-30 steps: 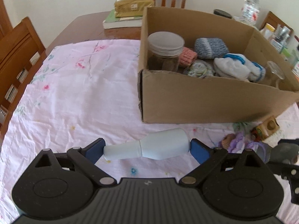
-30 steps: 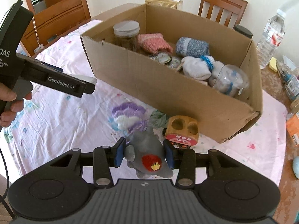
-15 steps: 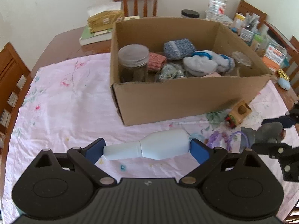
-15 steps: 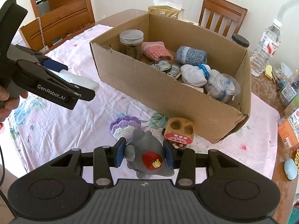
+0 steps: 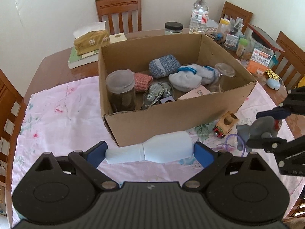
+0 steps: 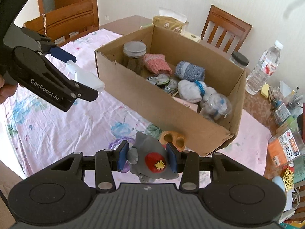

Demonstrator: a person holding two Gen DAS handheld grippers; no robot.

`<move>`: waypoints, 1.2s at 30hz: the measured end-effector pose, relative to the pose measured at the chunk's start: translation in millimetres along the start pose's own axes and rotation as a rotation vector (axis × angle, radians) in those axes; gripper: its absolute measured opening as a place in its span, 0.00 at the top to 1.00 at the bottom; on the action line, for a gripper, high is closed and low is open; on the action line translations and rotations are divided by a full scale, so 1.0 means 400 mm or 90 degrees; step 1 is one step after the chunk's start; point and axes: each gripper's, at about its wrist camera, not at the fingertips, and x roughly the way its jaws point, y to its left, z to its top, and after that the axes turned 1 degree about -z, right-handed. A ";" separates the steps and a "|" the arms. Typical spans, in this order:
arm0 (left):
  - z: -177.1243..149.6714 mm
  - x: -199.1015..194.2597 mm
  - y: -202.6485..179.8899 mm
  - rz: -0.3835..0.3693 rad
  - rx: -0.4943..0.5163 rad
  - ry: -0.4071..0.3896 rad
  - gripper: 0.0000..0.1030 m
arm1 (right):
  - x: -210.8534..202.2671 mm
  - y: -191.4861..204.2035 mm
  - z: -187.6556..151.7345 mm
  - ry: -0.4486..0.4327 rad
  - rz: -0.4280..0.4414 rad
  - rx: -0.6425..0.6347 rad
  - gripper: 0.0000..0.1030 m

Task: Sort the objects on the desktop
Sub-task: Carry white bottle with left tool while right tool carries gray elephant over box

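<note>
My left gripper (image 5: 150,151) is shut on a pale blue bottle (image 5: 152,149), held lengthwise between its blue pads above the cloth, in front of the cardboard box (image 5: 171,118). My right gripper (image 6: 146,157) is shut on a grey plush toy (image 6: 152,157) with a red patch, lifted above the cloth near the box's (image 6: 162,106) front corner. In the right wrist view the left gripper (image 6: 76,76) with its bottle (image 6: 85,76) hangs at the left. The box holds a jar (image 5: 121,90), knitted pieces, socks and other items.
A wooden toy train (image 5: 225,124) and a purple crocheted piece (image 5: 231,145) lie on the pink floral cloth (image 5: 57,118) beside the box. Behind the box stand a water bottle (image 5: 199,13), a dark-lidded jar (image 5: 173,27), a tissue box (image 5: 90,40) and clutter. Wooden chairs ring the table.
Both grippers have risen with their loads, so the box now shows more from above. The left wrist has rolled. Both grips are unchanged.
</note>
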 end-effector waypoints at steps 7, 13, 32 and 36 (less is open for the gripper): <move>0.000 -0.003 -0.001 -0.007 0.012 -0.002 0.07 | 0.016 0.012 0.004 0.022 -0.055 -0.037 0.53; -0.001 -0.005 0.000 -0.012 0.013 -0.004 0.07 | 0.068 0.023 -0.022 0.072 -0.109 -0.091 0.53; 0.051 -0.039 -0.007 -0.024 0.073 -0.027 0.07 | 0.025 -0.056 0.002 0.048 -0.128 -0.031 0.53; 0.079 -0.047 -0.010 -0.029 0.084 -0.039 0.07 | -0.006 -0.066 0.039 0.021 -0.132 -0.042 0.53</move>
